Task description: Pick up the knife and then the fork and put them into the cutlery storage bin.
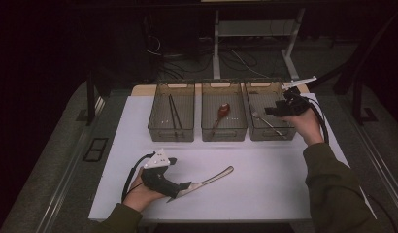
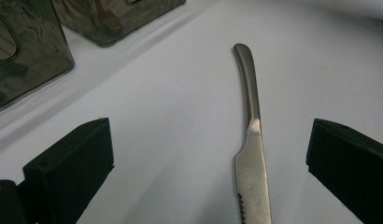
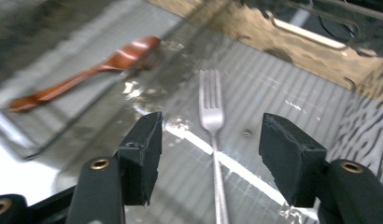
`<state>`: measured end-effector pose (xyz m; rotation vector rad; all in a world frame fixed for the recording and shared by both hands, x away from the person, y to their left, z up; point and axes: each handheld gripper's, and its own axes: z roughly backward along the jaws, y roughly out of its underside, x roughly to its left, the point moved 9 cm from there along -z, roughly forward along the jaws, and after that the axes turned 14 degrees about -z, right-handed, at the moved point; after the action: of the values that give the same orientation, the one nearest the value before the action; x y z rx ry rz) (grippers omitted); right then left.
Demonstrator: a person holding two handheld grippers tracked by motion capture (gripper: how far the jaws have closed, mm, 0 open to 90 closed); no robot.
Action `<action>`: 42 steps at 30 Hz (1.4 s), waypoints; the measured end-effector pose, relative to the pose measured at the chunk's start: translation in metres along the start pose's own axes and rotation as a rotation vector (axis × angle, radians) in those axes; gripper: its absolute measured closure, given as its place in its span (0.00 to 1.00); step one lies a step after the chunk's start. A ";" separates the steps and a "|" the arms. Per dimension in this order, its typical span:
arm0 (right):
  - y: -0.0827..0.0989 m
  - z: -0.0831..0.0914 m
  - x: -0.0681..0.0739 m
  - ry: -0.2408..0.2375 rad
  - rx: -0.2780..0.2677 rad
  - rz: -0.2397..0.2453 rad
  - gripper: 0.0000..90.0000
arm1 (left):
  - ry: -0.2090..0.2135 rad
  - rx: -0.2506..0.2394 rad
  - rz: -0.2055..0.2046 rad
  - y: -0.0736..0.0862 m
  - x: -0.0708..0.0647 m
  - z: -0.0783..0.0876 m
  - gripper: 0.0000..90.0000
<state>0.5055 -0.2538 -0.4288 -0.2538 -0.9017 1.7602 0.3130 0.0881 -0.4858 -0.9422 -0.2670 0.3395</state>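
We see a table knife (image 2: pixel 251 154) lying flat on the white surface (image 1: pixel 265 170), between the spread jaws of the left hand-held gripper (image 2: pixel 208 163), which is released and touches nothing. In the left gripper view the blade end of the knife is cut off at the bottom edge, so we cannot see its tip; in the high view the gripper's body covers that same end.

The right hand-held gripper (image 3: pixel 210 154) hangs over the rightmost of three clear bins, its jaws apart with nothing pressed between them. Below them a fork (image 3: pixel 212 135) lies on the ribbed floor of that right bin (image 1: pixel 271 112); its handle runs out of the bottom of the right gripper view. That view is somewhat blurred, and the glare on the bin walls makes their edges hard to follow.

The middle bin (image 1: pixel 224 116) holds a reddish-brown spoon (image 1: pixel 221 114). The left bin (image 1: pixel 172 116) holds thin dark sticks (image 1: pixel 174 116), probably chopsticks, though we cannot make them out well.

Beyond the surface the room is dark, with cables on the floor.
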 end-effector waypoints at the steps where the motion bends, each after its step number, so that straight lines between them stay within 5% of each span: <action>1: 0.001 0.005 0.004 -0.022 -0.015 -0.005 0.40 | 0.000 0.000 0.001 0.000 0.000 0.000 0.00; 12: 0.029 0.043 0.040 -0.142 -0.115 0.034 0.35 | 0.003 0.003 -0.005 0.000 -0.001 0.001 0.00; 22: 0.075 0.064 0.068 -0.240 -0.141 0.068 0.29 | 0.000 0.001 -0.001 0.000 0.000 0.001 0.00; 37: 0.128 0.069 0.081 -0.230 -0.212 0.095 0.20 | 0.004 0.007 -0.008 -0.003 0.000 0.000 0.01; 42: 0.146 0.071 0.078 -0.222 -0.205 0.091 0.20 | 0.026 -0.002 -0.008 -0.007 0.000 -0.002 0.13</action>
<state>0.3290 -0.2344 -0.4599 -0.2375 -1.2507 1.8046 0.3149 0.0825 -0.4808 -0.9463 -0.2468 0.3197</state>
